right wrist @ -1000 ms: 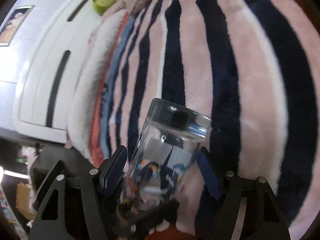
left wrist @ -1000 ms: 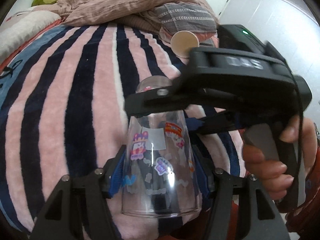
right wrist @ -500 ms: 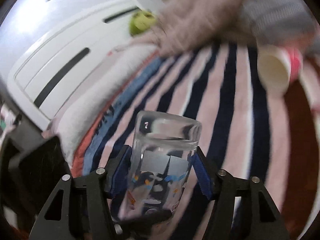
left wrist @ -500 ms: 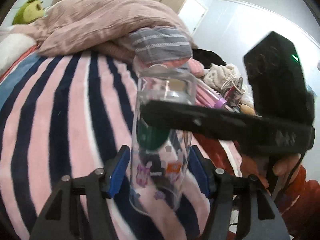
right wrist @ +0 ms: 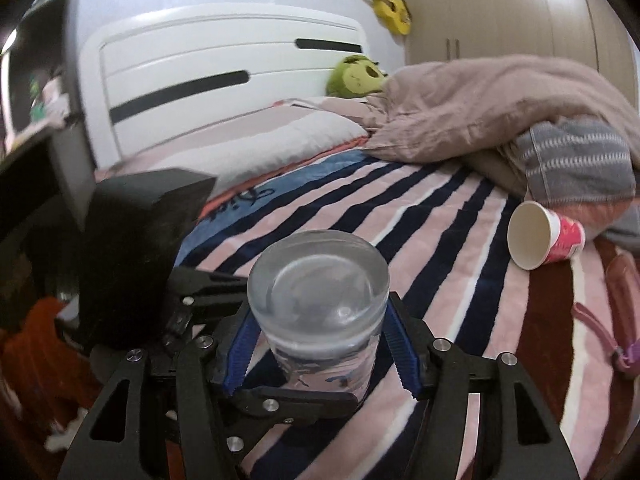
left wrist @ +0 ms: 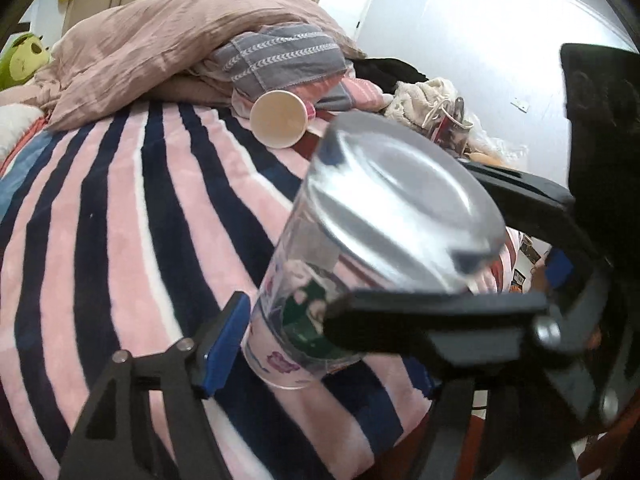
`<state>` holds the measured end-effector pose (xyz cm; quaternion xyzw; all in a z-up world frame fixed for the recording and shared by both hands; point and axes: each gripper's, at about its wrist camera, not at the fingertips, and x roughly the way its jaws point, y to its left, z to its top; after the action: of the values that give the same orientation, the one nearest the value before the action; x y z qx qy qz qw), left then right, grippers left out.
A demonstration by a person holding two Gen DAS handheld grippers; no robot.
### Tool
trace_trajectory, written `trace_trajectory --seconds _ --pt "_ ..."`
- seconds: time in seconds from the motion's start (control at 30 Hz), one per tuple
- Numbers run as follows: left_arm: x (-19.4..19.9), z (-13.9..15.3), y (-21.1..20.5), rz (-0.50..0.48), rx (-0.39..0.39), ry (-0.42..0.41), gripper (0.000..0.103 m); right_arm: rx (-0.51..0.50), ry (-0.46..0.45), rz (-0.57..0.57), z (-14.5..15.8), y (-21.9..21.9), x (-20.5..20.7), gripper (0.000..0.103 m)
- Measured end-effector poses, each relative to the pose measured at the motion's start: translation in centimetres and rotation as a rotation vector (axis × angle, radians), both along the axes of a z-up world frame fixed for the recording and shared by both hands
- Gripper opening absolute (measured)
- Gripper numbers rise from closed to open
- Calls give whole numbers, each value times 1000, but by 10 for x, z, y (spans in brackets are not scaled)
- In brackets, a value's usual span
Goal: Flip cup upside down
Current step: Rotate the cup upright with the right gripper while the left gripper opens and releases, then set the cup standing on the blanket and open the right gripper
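A clear glass cup (left wrist: 360, 240) with cartoon stickers is held in the air over the striped blanket (left wrist: 120, 220), tilted, its thick base toward the cameras and its mouth pointing down and away. My left gripper (left wrist: 320, 356) is shut on its lower part. My right gripper (right wrist: 320, 352) is shut on the cup (right wrist: 318, 300) just below the base, crossing the left one at an angle.
A paper cup (left wrist: 280, 118) with a pink wall lies on its side at the blanket's far end; it also shows in the right wrist view (right wrist: 540, 234). Behind it lies a heap of bedding (left wrist: 180, 48). A white headboard (right wrist: 224, 76) and a green plush (right wrist: 354, 76) stand beyond.
Both grippers have turned the cup over together. Its thick base, earlier pointing away, now faces the cameras. The right wrist view has swung up from the blanket to the headboard.
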<state>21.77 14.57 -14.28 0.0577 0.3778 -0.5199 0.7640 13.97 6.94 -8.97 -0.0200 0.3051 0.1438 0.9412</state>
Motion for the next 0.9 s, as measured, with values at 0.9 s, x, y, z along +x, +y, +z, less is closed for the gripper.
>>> trace_trajectory --seconds 0.9 --pt "-80 117 70 333 79 -181 102 75 -101 -267 92 -22 -107 94"
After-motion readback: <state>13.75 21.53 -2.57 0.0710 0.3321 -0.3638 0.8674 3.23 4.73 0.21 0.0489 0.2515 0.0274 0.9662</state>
